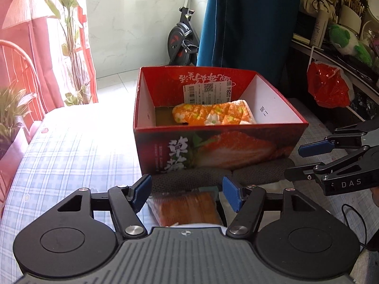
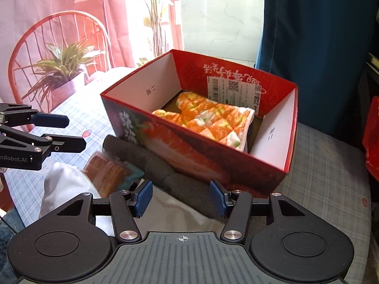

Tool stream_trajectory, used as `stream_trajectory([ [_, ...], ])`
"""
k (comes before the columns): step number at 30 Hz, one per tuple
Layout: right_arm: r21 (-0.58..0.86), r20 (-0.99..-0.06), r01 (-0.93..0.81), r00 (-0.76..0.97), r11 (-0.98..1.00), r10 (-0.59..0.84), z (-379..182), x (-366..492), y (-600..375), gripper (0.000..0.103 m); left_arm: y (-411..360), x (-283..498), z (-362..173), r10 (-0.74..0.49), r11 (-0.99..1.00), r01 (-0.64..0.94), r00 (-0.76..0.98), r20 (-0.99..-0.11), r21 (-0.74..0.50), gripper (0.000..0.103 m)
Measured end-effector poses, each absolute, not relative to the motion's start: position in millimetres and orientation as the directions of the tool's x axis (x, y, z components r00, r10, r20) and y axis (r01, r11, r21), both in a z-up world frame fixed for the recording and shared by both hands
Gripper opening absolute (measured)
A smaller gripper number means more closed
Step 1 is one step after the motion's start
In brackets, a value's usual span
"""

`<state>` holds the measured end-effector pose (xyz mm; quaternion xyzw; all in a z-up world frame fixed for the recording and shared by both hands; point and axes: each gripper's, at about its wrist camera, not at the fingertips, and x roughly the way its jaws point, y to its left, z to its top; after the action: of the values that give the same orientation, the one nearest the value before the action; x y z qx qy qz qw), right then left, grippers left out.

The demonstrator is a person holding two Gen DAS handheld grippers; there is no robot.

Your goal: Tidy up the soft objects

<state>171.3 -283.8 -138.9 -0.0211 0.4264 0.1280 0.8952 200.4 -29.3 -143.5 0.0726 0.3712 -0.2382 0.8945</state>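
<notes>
A red strawberry-print cardboard box (image 1: 236, 149) (image 2: 189, 146) stands open on the bed. Inside it lies an orange flowered oven mitt (image 1: 213, 114) (image 2: 208, 118). A dark grey mesh padded piece (image 1: 258, 171) (image 2: 146, 158) lies against the box's near wall. Beside it are a brown striped item (image 1: 189, 208) (image 2: 106, 170) and a white cloth (image 2: 64, 184). My left gripper (image 1: 187, 189) (image 2: 71, 132) is open above the brown item, gripping nothing. My right gripper (image 2: 181, 194) (image 1: 295, 162) is open over the grey mesh piece, its pads not pressing on it.
The bed has a pale blue checked sheet (image 1: 71, 153). Behind the box are a blue curtain (image 1: 248, 23) and an exercise bike (image 1: 182, 35). A red plastic bag (image 1: 327, 85) hangs at the right below a cluttered shelf with a green plush toy (image 1: 348, 42).
</notes>
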Motion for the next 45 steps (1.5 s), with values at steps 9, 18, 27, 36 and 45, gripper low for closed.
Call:
stream_trajectory([
  [9, 0.082, -0.821, -0.269, 0.528, 0.96, 0.218, -175, 109, -271, 0.088, -17, 152, -172, -0.385, 0.871, 0.485, 0.568, -0.727, -0.081, 0.083],
  [18, 0.139, -0.838, -0.205, 0.496, 0.969, 0.226, -200, 76, -291, 0.093, -13, 137, -195, -0.395, 0.872, 0.476, 0.536, -0.746, -0.119, 0.086],
  [27, 0.229, -0.82, -0.19, 0.491, 0.955, 0.294, -220, 89, -295, 0.065, -16, 141, -215, -0.442, 0.863, 0.46, 0.489, -0.752, -0.208, 0.086],
  [36, 0.214, -0.767, -0.198, 0.573, 0.957, 0.29, -209, 116, -287, 0.063, -21, 163, -215, -0.438, 0.877, 0.431, 0.529, -0.727, -0.214, 0.047],
  [45, 0.28, -0.663, -0.108, 0.697, 0.954, 0.273, -224, 90, -295, 0.064, -17, 149, -229, -0.429, 0.891, 0.39, 0.556, -0.712, -0.231, 0.05],
])
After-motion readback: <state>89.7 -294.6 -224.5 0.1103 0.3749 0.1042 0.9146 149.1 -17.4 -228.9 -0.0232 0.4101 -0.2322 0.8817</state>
